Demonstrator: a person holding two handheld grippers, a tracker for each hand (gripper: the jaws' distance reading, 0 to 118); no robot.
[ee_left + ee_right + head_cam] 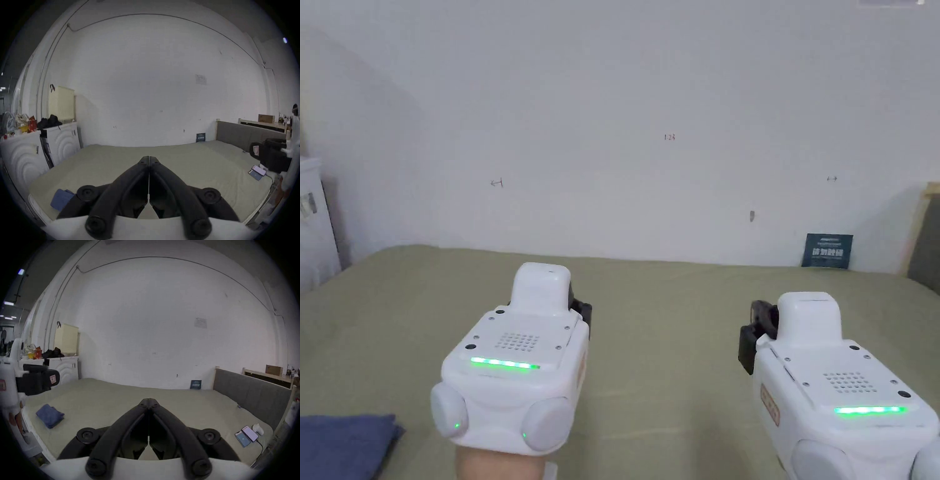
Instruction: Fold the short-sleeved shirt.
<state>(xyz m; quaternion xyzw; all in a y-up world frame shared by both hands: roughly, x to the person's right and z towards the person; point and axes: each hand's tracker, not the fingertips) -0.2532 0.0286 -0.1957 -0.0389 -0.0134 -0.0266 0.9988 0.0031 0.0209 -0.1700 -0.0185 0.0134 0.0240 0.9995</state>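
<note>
Two hand-held grippers are held level above a bed covered in olive-green sheeting, the left hand-held gripper and the right hand-held gripper each seen with jaws closed tip to tip and nothing held between them. One blue shirt is seen lying on the bed, low and to the left of the left hand-held gripper, well apart from both, and already gathered into a compact folded bundle. The folding is judged to be essentially done, with little left but perhaps a final tidy. Two phones are counted on the bed to the right of the right hand-held gripper, side by side.
</note>
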